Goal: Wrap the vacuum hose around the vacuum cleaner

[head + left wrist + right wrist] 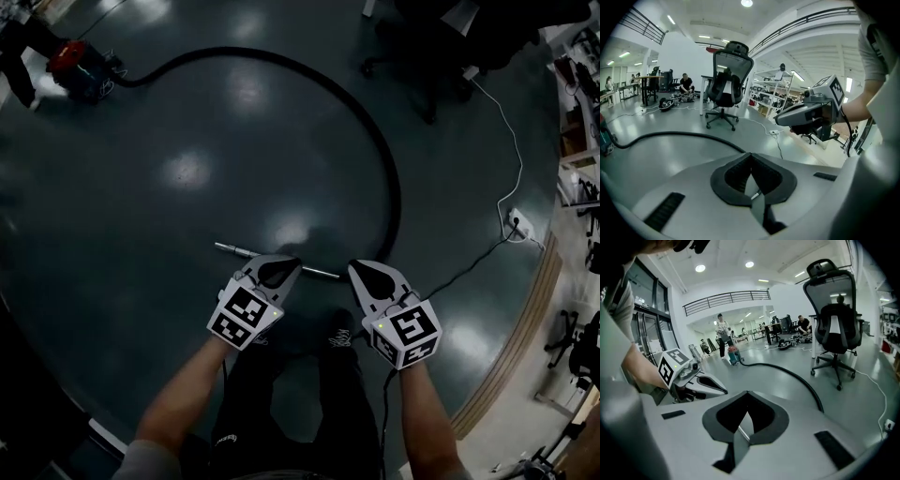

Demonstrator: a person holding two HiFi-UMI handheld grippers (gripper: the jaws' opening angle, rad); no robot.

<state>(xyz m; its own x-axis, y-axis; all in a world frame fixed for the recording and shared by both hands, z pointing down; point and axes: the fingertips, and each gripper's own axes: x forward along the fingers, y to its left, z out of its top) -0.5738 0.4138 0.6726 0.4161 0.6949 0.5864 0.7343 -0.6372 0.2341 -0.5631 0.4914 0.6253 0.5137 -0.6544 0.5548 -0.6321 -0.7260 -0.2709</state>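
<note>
Both tools were shut tight with nothing in them. The left gripper point(281, 270) and right gripper point(367, 277) sat side by side low in the middle of the head view, tips pointing up the frame. Each gripper's own view showed its jaws meeting at the tips, with only floor and a sliver of metal showing through the gap behind.

The metal wand point(234, 250) lay flat on the shiny dark floor point(187, 187), just past the jaw tips and running left to right under both of them. I couldn't tell if either gripper was touching it.

The vacuum hose point(244, 51) wasn't wrapped at all. It swept in one big black arc from the right gripper's side, up across the top of the frame and over to the vacuum cleaner point(80, 67), the red and blue one way off in the upper left corner.

A white cable point(511, 141) snaked down the right side to a socket block point(518, 225), and an office chair point(422, 56) stood top centre.
</note>
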